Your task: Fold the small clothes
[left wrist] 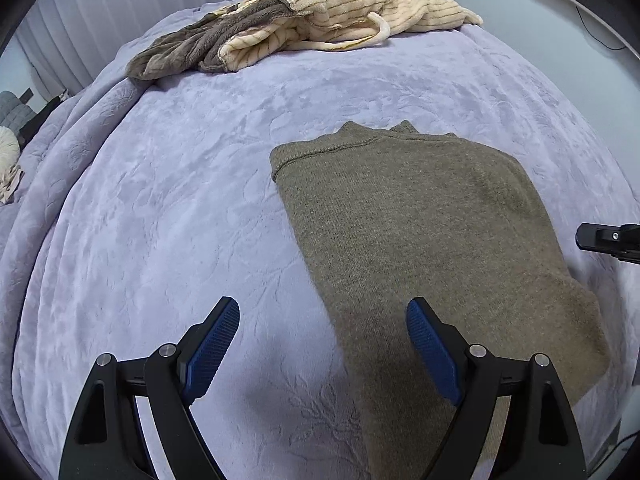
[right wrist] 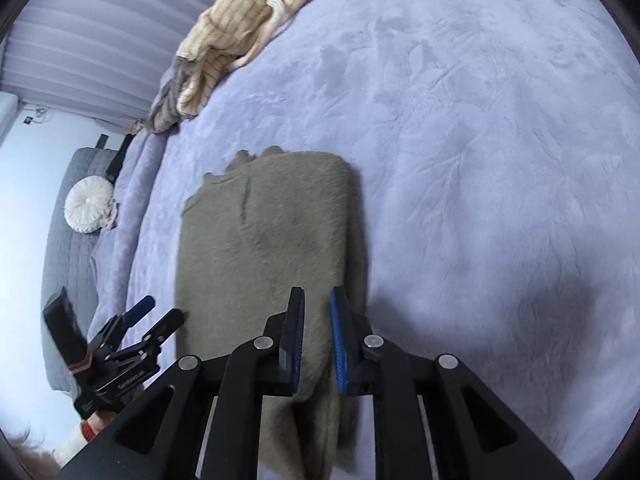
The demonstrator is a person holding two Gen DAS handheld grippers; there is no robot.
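Sweater: an olive-brown knit sweater [left wrist: 420, 240] lies folded into a long panel on the lavender bedspread [left wrist: 180, 220], collar end at 12 o'clock in both wrist views, hem end running down toward the cameras at 6 o'clock.

Left gripper: the left gripper [left wrist: 322, 344] has its blue-padded fingers [left wrist: 212, 344] spread wide, gripping nothing; the left finger is over bare bedspread, the right one over the sweater's lower left part. In the right wrist view it shows small at 8 o'clock [right wrist: 162, 312], beside the sweater's left edge.

Right gripper: the right gripper [right wrist: 318, 340] has its fingers drawn narrow, a slim gap between the pads. Sweater cloth shows in that gap and rises in a fold between the fingers lower down; I cannot tell whether the pads truly pinch it. In the left wrist view only a black piece of it pokes in at 3 o'clock [left wrist: 608, 240], just off the sweater's right edge.

Bedspread: plush, embossed with a leafy pattern, lying under everything.

Far pile: a cream striped fleece garment [left wrist: 340, 12] tangled with a grey-brown fleece one [left wrist: 188, 48] sits at 12 o'clock in the left wrist view, well apart from the sweater.

Off the bed: a round white cushion [right wrist: 90, 204] rests on a grey quilted surface [right wrist: 68, 264] at 9 o'clock in the right wrist view.
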